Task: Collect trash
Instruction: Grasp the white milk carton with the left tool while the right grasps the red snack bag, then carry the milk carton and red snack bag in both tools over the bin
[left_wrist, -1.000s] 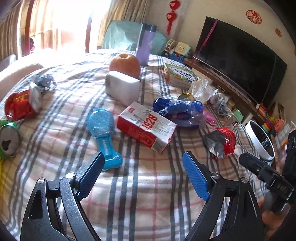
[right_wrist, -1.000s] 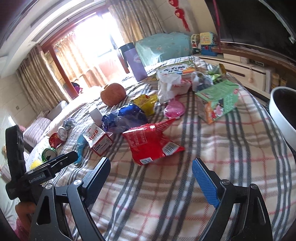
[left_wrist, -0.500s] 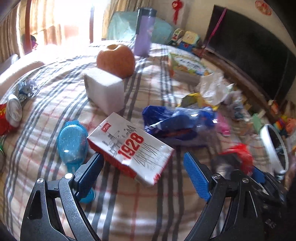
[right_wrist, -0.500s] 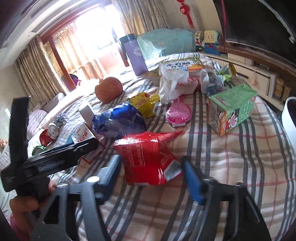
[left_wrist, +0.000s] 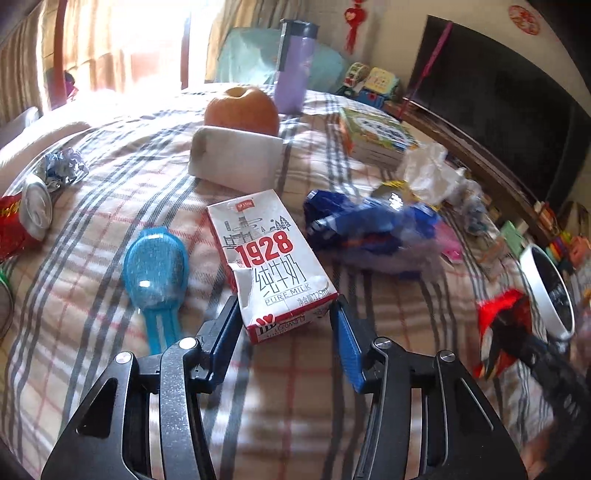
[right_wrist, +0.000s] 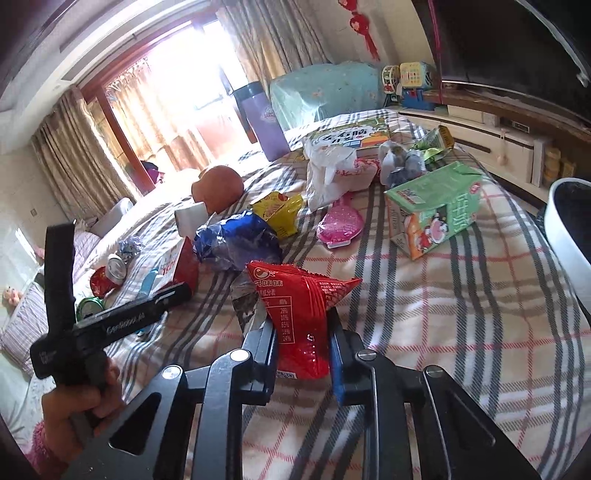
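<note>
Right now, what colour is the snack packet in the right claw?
Red snack packet, with white print; clearest in the right wrist view.

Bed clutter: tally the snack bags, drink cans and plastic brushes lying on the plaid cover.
Snack bags: 3 (red bag, blue bag, yellow bag)
Drink cans: 2 (red can, green can)
Plastic brushes: 2 (blue brush, pink brush)
Total: 7

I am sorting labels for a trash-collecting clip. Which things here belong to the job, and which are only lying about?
Job: milk carton between the left gripper pads; red snack bag pinched by the right gripper; blue wrapper; white bin.

Lying about: orange fruit; purple bottle; book.
</note>
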